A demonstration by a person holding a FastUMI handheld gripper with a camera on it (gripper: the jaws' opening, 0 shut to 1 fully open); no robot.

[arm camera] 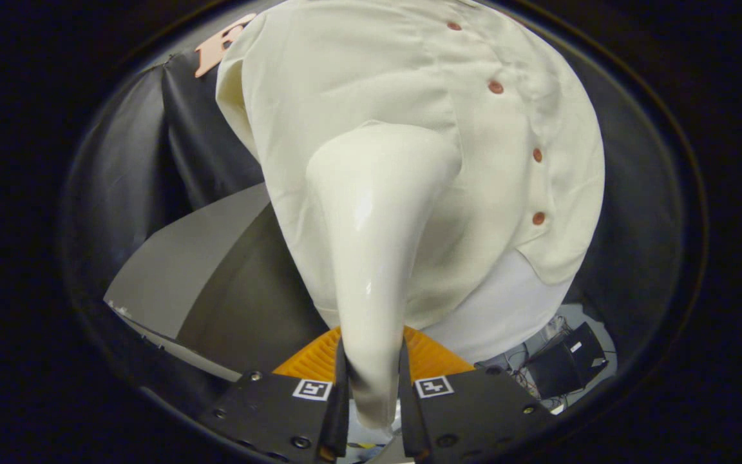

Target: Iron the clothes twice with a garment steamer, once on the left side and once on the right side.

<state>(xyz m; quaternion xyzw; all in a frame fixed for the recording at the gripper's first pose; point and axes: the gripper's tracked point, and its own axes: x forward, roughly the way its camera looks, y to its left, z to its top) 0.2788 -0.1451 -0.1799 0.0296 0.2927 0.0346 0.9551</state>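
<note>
A grey panel (pixel 178 270) stands at 9 o'clock. The tongs (pixel 371 386) are clamped on the garment steamer (pixel 377 245), its head pressed to the hanging shirt (pixel 345 84), apparently to steam the cloth; 4 buttons (pixel 495 86) run at 2 o'clock.

Just one camera here, riding on the gripper (pixel 371 380) and looking forward along its two fingers, clamped on the garment steamer (pixel 377 258) handle. It sits really close to the hanging cream shirt (pixel 409 96), facing it nearly head-on.
</note>
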